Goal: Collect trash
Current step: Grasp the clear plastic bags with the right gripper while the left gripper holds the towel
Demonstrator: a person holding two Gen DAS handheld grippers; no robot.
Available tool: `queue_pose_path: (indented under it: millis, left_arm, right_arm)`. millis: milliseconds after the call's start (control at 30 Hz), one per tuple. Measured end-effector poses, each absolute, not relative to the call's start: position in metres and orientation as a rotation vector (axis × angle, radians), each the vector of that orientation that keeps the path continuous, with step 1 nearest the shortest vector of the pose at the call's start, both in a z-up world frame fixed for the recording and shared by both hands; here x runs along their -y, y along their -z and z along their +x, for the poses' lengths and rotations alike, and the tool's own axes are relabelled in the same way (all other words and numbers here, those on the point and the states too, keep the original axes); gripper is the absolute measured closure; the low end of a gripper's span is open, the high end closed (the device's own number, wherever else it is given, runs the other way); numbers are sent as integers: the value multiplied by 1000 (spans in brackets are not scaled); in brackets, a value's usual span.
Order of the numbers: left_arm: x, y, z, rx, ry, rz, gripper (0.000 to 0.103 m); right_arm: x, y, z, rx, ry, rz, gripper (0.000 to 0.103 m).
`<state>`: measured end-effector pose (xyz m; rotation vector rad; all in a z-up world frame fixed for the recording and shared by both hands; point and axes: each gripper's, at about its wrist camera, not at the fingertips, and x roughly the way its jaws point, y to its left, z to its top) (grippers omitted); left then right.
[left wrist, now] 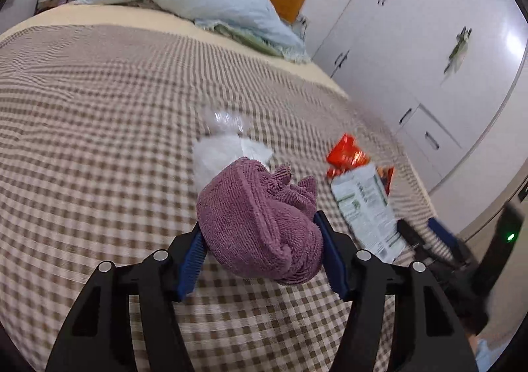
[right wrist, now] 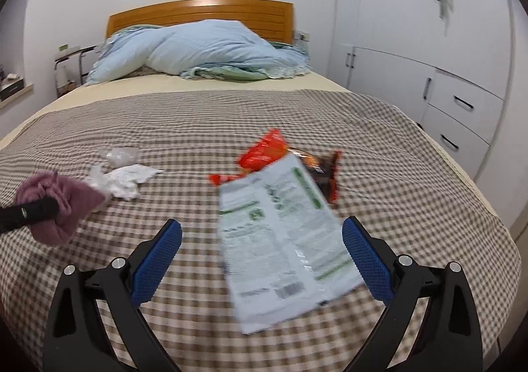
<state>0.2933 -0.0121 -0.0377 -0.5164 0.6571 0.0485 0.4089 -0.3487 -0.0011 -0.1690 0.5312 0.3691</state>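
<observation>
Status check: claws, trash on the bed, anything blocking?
Left claw shut on purple towel. Right claw open around white packet. Red wrapper, crumpled tissue still on bed. Nothing blocking.

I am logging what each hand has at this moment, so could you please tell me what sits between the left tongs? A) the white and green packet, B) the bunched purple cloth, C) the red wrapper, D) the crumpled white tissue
B: the left tongs have their blue pads pressed on either side of the bunched purple cloth, while the white and green packet, red wrapper and crumpled white tissue lie on the checked bedspread.
</observation>
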Motion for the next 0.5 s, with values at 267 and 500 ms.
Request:
queue_pose_path:
  millis: [267, 500]
  left_arm:
    - [-30, 22, 271, -602, -175, -497, 43]
    - [-70, 23, 260, -602, -210, -558, 43]
  right_arm:
    - [295, 0, 386, -487, -484, -181, 9]
    - [242, -1, 372, -464, -525, -217, 9]
